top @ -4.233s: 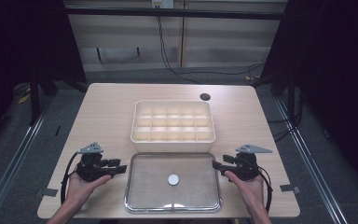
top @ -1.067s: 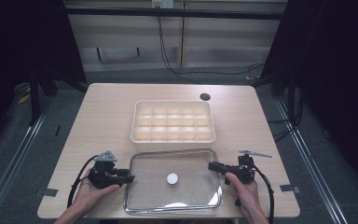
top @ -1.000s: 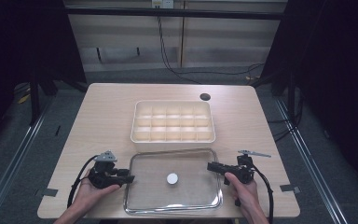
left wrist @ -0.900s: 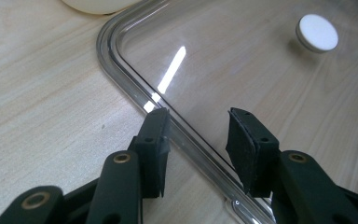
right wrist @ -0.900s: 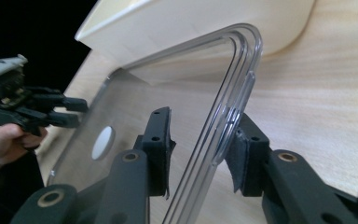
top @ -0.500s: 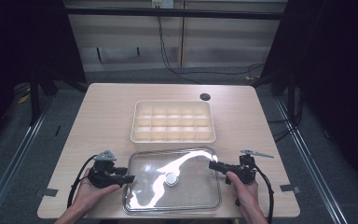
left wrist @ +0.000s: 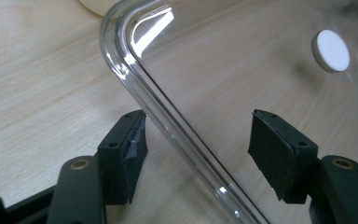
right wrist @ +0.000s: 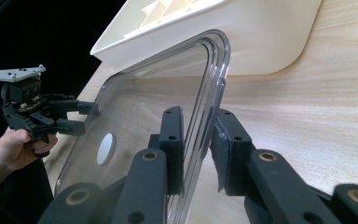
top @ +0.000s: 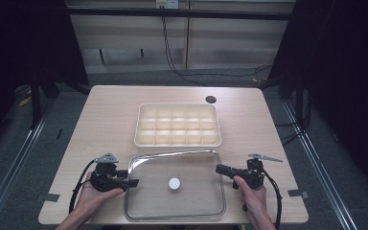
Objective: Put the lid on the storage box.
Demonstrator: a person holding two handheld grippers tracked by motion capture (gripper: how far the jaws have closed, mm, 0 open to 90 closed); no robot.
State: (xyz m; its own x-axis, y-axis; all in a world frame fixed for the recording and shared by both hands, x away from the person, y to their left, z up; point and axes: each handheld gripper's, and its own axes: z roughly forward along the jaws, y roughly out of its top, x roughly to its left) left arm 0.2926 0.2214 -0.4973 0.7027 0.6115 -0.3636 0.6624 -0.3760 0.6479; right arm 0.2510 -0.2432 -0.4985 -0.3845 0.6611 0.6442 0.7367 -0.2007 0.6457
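At the near edge of the wooden table [top: 105, 120], seen from the high view, lies a clear plastic lid [top: 191, 201] with rounded corners and a small white round knob [top: 174, 183] at its middle. The person's left hand [top: 87, 199] comes in at about 7 o'clock and holds the left gripper [top: 132, 182], which points toward 3 o'clock at the lid's left rim. In the left gripper view its jaws stand wide apart, one on each side of the clear plastic lid's [left wrist: 242, 84] edge, and neither pad touches the rim; the white round knob [left wrist: 332, 50] shows at about 1 o'clock in that picture.

The right hand [top: 251, 194] enters at about 5 o'clock with the right gripper [top: 219, 168] pointing toward 9 o'clock at the lid's right rim. In the right gripper view the two jaws are drawn close about the clear plastic lid's [right wrist: 135, 121] raised edge, which runs up between them; the pads look pressed on it or nearly so. That side of the lid looks lifted off the wooden table [right wrist: 307, 121]. Farther off in that view, at 9 o'clock, the left gripper [right wrist: 91, 116] and the left hand [right wrist: 14, 149] meet the lid's opposite edge.

Beyond the lid, toward 12 o'clock, sits a cream divided tray [top: 178, 125] with many small compartments, just beside the lid's far rim. Past it, at about 1 o'clock, a dark round hole [top: 211, 99] marks the tabletop
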